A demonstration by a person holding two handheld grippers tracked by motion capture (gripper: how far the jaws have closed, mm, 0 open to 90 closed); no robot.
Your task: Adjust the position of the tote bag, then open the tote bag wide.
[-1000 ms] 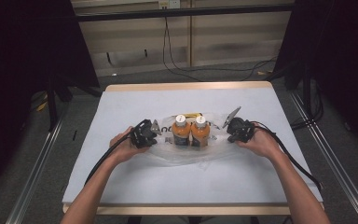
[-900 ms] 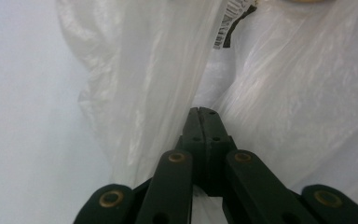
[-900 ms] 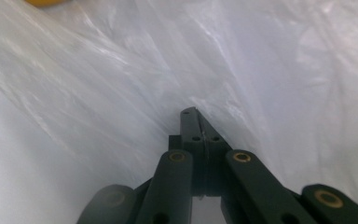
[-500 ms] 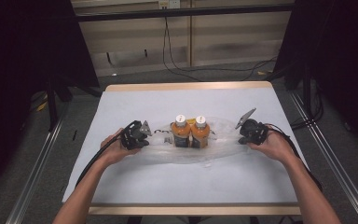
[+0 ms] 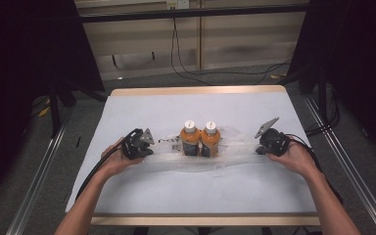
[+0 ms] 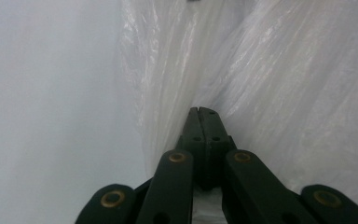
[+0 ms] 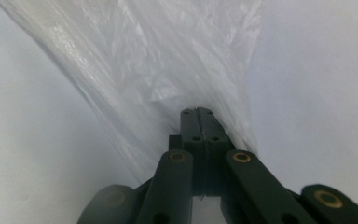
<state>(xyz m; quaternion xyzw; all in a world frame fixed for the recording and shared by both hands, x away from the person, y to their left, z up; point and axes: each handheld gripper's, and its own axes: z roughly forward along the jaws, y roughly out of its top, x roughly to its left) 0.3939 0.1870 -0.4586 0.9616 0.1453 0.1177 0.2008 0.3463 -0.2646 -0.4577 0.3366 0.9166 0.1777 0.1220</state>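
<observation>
Dark curtains flank a pale back wall with cables hanging down it, and in front stands a white tabletop (image 5: pixel 235 196) with a wooden rim. Across its middle, running from the left side toward the right edge, lies a clear plastic bag (image 5: pixel 235 147) pulled out long and flat. Two orange bottles (image 5: pixel 199 139) with white caps stand upright inside it, touching each other, roughly midway between the left and right edges and a little nearer the front edge than the far one.

At the bag's left end sits the left gripper (image 5: pixel 138 144), held by the left hand (image 5: pixel 115 159). Its own view shows the black jaws pressed together — the left gripper (image 6: pixel 199 112) pinches a fold of the crinkled film (image 6: pixel 279 93), which fans away from the tips over the white surface.

At the bag's right end, near the right edge, is the right gripper (image 5: pixel 269 142) in the right hand (image 5: pixel 293 157), a grey plate standing up on top of it. In its view the right gripper (image 7: pixel 197 112) likewise has its jaws closed on the plastic (image 7: pixel 168 60) — the film spreads upward from the tips. Black cables trail from both grippers back toward the front edge.
</observation>
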